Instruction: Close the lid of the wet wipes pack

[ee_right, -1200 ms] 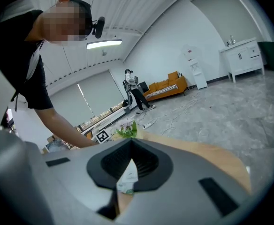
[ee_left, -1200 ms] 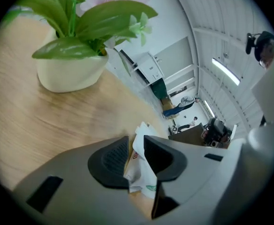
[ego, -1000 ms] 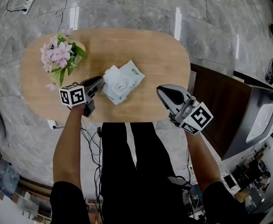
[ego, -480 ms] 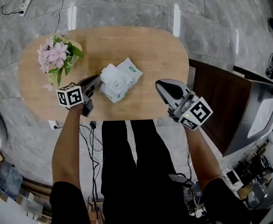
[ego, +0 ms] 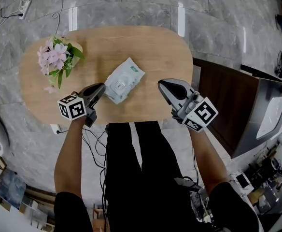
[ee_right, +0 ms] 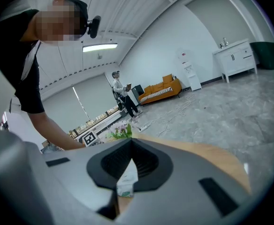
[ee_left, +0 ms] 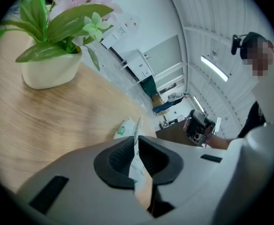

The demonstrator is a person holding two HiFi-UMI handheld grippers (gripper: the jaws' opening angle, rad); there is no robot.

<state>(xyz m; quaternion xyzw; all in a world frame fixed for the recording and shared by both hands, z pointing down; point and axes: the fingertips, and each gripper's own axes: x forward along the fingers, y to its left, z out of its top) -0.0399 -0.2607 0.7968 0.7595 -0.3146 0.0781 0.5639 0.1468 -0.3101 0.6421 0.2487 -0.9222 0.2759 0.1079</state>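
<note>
Oval wood table (ego: pixel 146 45): flower pot (ego: pixel 59 57) at its left end, wipes pack (ego: pixel 126 79) flat mid-table, nearer the front edge. L gripper (ego: pixel 101 86) is at the pack's left corner. Its jaws have just been closing and are pinched on a thin white sheet seen edge-on, prob. the lid (ee_left: pixel 137 161). R gripper (ego: pixel 162 85) hovers over the front edge, right of the pack & apart from it, jaws together, empty.

Best way, I'd say: swing the lid over on its hinge w/ a light pinch, let go once flat, then press it down w/ shut tips. R could pin the pack, since it looks light.

Hard to read: the hinge, the opening & any stray wipe. Head view barely shows the lid.
</note>
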